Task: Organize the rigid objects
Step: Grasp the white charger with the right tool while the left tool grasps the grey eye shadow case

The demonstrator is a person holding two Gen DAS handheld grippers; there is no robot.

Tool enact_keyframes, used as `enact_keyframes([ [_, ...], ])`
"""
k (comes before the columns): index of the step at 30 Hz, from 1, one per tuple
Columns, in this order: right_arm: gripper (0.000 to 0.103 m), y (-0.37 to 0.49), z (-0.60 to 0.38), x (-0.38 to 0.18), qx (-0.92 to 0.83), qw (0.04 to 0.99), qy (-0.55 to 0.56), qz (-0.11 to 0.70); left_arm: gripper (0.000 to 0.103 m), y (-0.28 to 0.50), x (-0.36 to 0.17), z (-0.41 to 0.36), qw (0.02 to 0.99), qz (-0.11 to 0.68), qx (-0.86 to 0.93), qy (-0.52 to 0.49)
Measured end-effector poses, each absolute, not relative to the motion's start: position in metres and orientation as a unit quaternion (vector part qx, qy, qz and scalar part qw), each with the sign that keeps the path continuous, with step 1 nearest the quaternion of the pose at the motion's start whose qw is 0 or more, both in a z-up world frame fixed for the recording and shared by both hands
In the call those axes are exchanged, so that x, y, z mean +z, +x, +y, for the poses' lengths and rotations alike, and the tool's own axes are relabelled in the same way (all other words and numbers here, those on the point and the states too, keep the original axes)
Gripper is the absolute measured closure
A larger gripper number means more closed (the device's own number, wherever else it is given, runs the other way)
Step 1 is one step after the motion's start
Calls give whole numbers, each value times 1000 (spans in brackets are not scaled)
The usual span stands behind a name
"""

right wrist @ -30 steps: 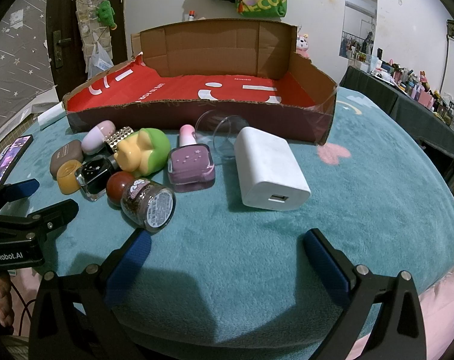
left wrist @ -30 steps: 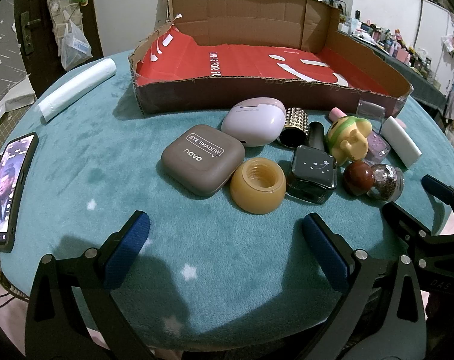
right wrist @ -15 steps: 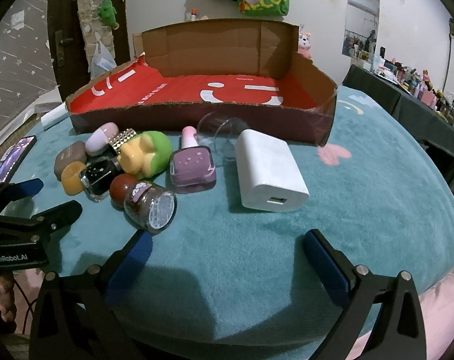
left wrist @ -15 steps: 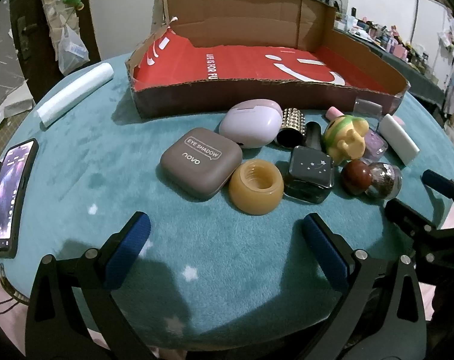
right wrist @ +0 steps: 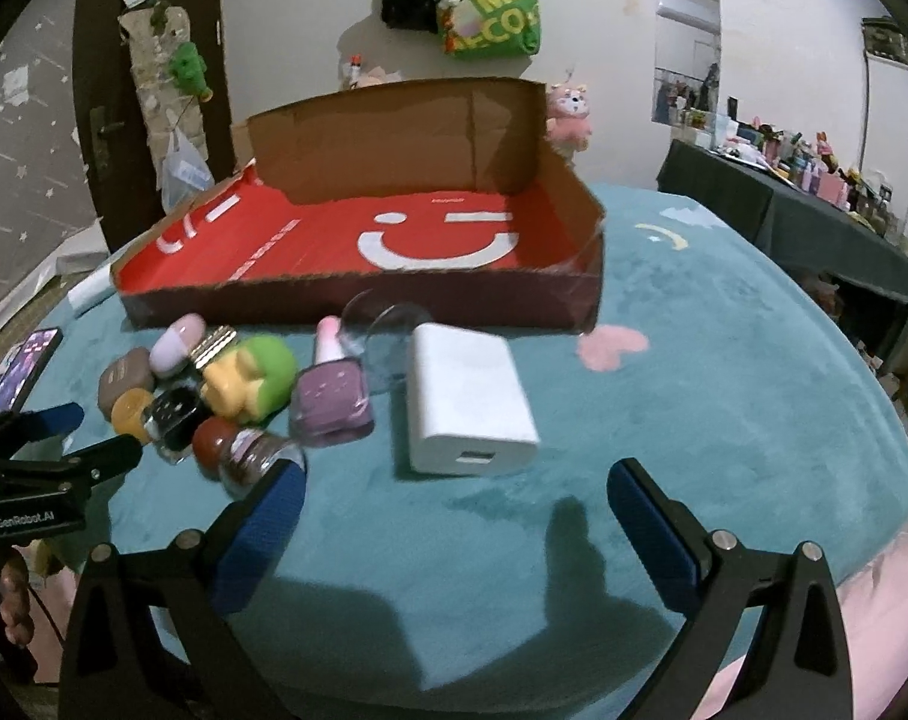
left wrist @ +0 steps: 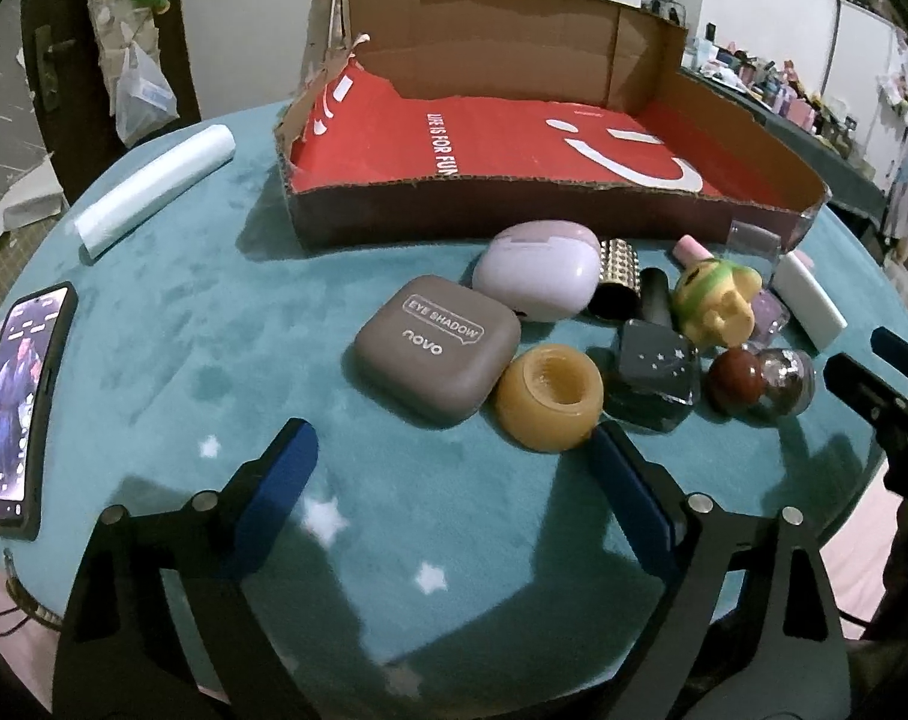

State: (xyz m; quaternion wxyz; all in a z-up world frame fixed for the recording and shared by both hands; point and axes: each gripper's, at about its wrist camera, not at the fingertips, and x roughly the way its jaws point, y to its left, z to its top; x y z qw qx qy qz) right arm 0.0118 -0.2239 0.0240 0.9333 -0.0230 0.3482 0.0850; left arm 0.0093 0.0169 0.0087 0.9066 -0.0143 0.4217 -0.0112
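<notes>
Both tongs are standing released with nothing between them, the left gripper (left wrist: 447, 468) having just been narrowing its jaws at lower centre and the right gripper (right wrist: 454, 498) hovering at lower centre. Nothing is sitting yet in the cardboard box (left wrist: 514, 216) filling the upper middle, so the sorting is seemingly just starting. Next, I judge, comes closing on the eye shadow case (left wrist: 435, 348) at centre or the yellow ring (left wrist: 550, 396) beside it.

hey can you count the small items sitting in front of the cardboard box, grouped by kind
Nail polish bottles: 2, black, purple
Cases: 2, eye shadow compact, lilac case
Jars: 2, amber, glitter
Toy figure: 1
White charger: 1
Studded cap: 1
Total: 9
</notes>
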Motion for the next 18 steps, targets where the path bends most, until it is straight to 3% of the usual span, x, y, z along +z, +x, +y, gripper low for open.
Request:
enact_keyframes([
  [7,5,24,-231,28,70,937,-23,342,26,6,13,29,905,424,-30,-26],
  [12,5,31,-231,24,70,935,-21,346,27,9,12,41,905,424,-11,-29],
  [14,6,36,-230,20,64,934,-26,351,33,14,11,44,906,422,-4,-29],
  [18,11,42,-233,16,54,932,-25,359,33,23,11,46,908,419,-7,-29],
])
